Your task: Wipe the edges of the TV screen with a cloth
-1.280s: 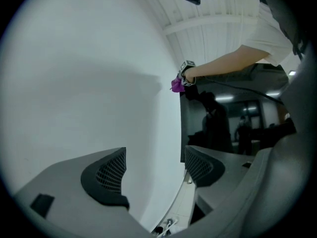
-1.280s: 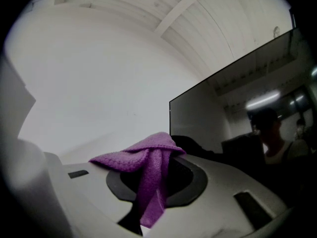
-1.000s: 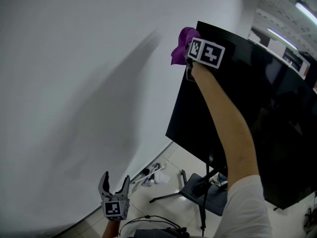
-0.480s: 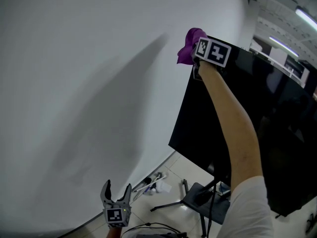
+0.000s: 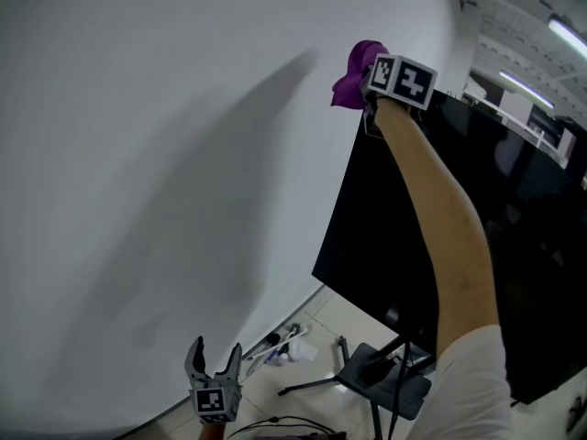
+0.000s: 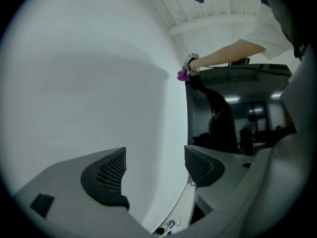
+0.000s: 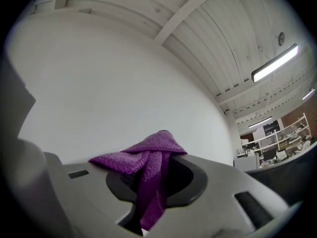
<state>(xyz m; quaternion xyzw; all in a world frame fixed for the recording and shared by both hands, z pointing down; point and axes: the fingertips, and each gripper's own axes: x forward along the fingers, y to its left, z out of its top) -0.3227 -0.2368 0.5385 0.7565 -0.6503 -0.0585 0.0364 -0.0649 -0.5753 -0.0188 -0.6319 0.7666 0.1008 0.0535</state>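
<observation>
The right gripper [image 5: 371,82] is clamped shut on a crumpled purple microfibre cloth [image 5: 355,73], which sits at the upper corner of the large black flat TV screen [image 5: 367,227], on the side nearest the plain white wall [image 5: 165,154]. The left gripper [image 5: 214,360] hangs low, well apart from the screen, with its jaws spread and nothing between them.

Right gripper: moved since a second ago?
Yes. The right gripper with the cloth rose along the left edge of the TV screen to its top corner.
</observation>
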